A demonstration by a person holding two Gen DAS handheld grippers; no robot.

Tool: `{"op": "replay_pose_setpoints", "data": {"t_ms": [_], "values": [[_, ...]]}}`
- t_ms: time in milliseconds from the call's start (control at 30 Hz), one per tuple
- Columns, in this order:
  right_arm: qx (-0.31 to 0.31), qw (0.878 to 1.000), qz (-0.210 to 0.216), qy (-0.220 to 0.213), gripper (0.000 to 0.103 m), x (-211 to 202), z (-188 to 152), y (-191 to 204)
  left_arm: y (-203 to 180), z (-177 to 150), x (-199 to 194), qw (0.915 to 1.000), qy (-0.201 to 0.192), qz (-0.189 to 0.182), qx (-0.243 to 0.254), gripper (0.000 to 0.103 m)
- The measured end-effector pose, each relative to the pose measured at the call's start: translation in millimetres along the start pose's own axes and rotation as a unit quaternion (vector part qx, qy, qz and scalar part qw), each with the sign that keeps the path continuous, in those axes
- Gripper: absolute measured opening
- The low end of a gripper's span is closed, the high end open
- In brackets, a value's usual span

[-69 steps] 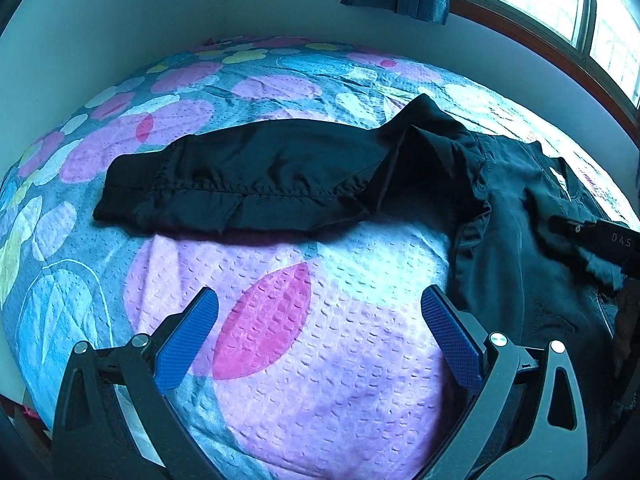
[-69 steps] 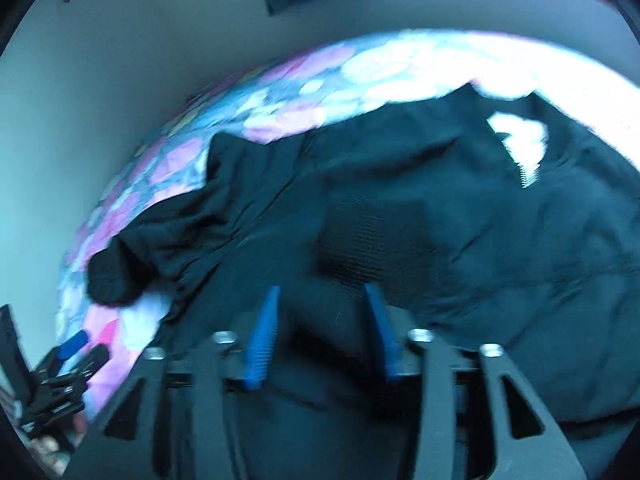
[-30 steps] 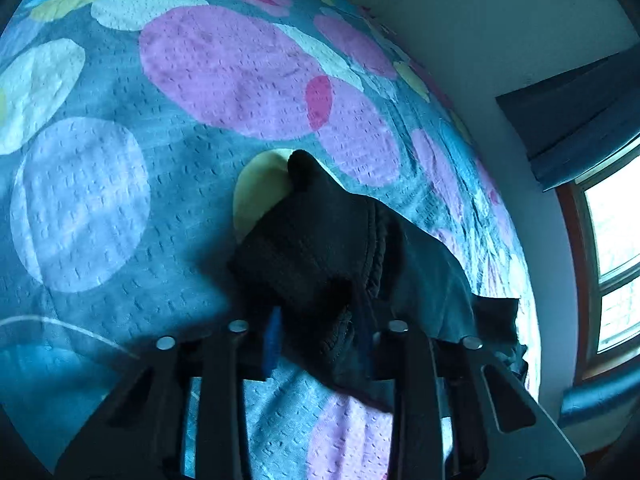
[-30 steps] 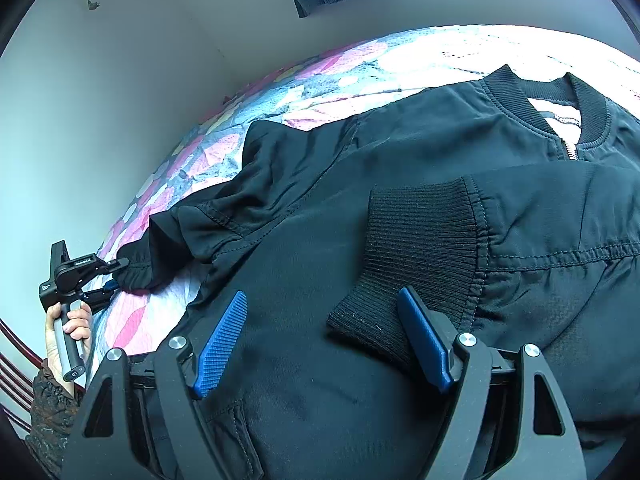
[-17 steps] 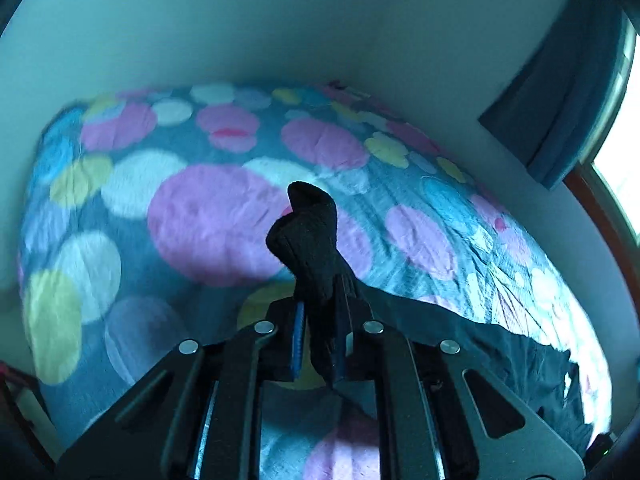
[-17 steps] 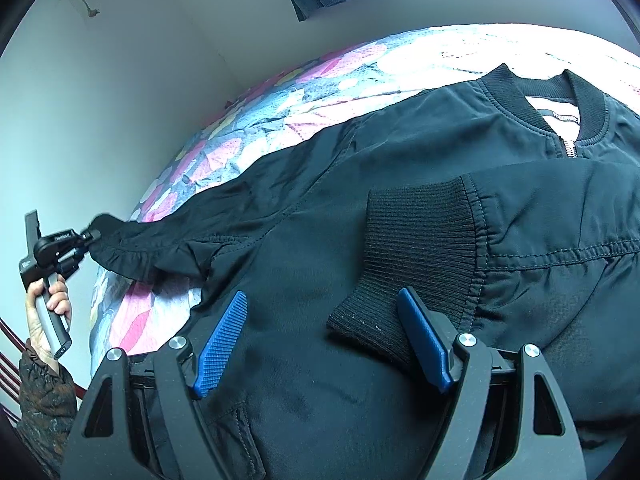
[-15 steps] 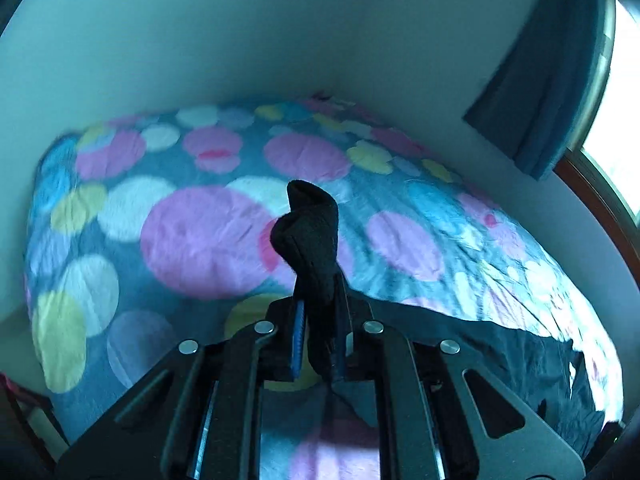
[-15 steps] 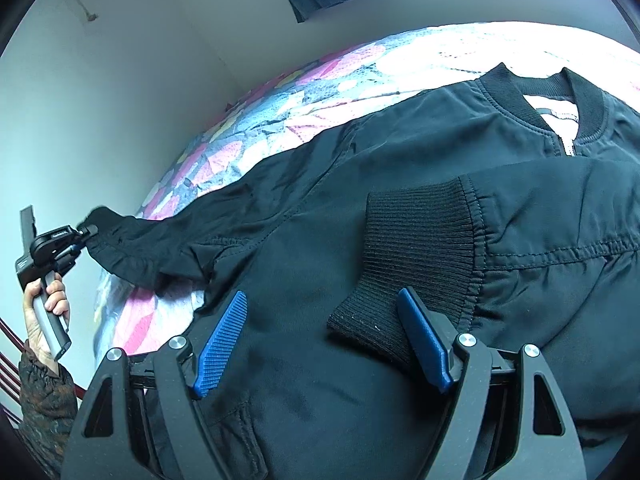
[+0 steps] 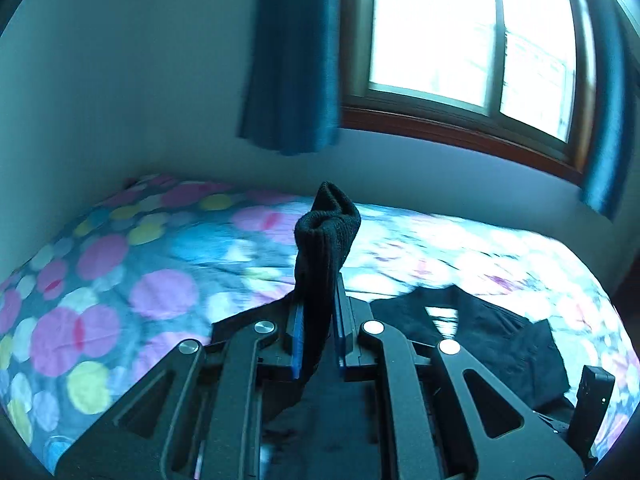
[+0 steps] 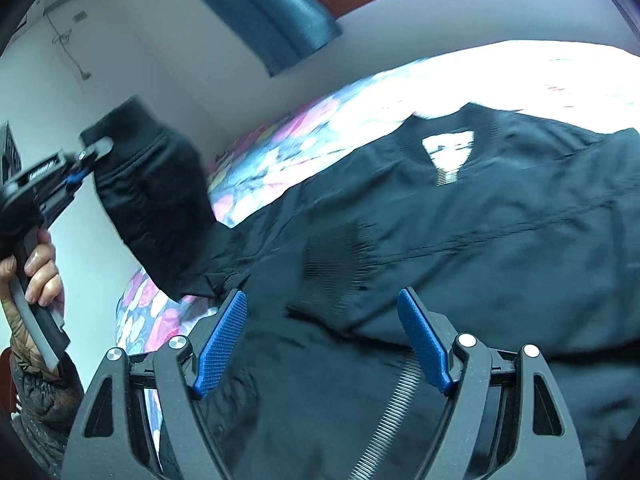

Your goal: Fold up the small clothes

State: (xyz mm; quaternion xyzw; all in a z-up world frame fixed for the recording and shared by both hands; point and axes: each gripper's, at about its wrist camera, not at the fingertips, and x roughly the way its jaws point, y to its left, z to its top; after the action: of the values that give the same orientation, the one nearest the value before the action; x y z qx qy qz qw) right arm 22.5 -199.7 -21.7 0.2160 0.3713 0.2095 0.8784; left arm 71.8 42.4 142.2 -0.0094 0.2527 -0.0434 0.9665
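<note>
A small black jacket point(image 10: 500, 216) lies spread on the bed, collar at the far side. Its other sleeve is folded across the chest, with that ribbed cuff point(image 10: 336, 260) on the body. My left gripper point(image 9: 317, 334) is shut on the ribbed sleeve cuff point(image 9: 326, 232), which stands up between the blue pads. In the right wrist view that left gripper point(image 10: 86, 162) holds the sleeve point(image 10: 156, 208) lifted high off the bed at the left. My right gripper point(image 10: 324, 340) stands open just above the jacket's lower front, nothing between its fingers.
The bed wears a quilt point(image 9: 120, 288) with pink, yellow and blue dots. Walls close in behind and to the left, with a window point(image 9: 460, 36) and blue curtains point(image 9: 296, 56) above. A person's hand point(image 10: 36, 276) grips the left tool's handle.
The left gripper closed on the sleeve cuff, then rose and swung toward the jacket body, lifting the sleeve off the quilt. The right gripper stayed open and drew back a little.
</note>
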Motion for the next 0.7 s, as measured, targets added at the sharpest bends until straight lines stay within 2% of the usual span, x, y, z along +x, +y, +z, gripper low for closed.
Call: {"op": "replay_pose_setpoints", "data": {"t_ms": [133,167,300,367,400,433,500,533,600,700], "values": [[0.032,0.999,-0.021,-0.019,0.077,-32.2,-3.0,-38.5,-85.7,-28.3,33.3,0.9978,0.033,-0.042,0.04,0.011],[0.043,0.999,-0.026,-0.021,0.077,-38.3,-4.6,-49.8,-108.2,-41.4,48.9,0.9961,0.052,-0.052,0.049,0.011],[0.1,0.994,-0.031,-0.025,0.077,-53.0,-11.4,-93.4,-156.7,-85.8,90.0,0.9885,0.103,-0.063,0.091,0.013],[0.129,0.991,-0.026,-0.024,0.077,-54.2,-15.4,-110.0,-183.5,-108.4,101.9,0.9816,0.13,-0.074,0.119,0.027],[0.143,0.989,-0.018,-0.024,0.077,-54.3,-17.2,-116.7,-191.7,-115.0,102.6,0.9793,0.137,-0.081,0.125,0.042],[0.151,0.988,-0.012,-0.024,0.077,-53.7,-18.5,-120.7,-196.0,-119.6,98.5,0.9784,0.137,-0.083,0.131,0.049],[0.162,0.986,0.001,-0.025,0.077,-53.3,-19.2,-124.8,-194.1,-121.2,82.6,0.9774,0.126,-0.099,0.138,0.052],[0.164,0.986,0.006,-0.024,0.077,-53.8,-19.5,-126.7,-189.4,-117.9,70.7,0.9777,0.116,-0.112,0.134,0.06],[0.168,0.985,0.021,-0.023,0.077,-54.2,-17.9,-125.7,-173.3,-109.0,48.7,0.9806,0.094,-0.126,0.117,0.071],[0.172,0.984,0.041,-0.018,0.077,-52.2,-15.3,-123.7,-130.9,-96.7,18.1,0.9861,0.06,-0.133,0.079,0.078]]}}
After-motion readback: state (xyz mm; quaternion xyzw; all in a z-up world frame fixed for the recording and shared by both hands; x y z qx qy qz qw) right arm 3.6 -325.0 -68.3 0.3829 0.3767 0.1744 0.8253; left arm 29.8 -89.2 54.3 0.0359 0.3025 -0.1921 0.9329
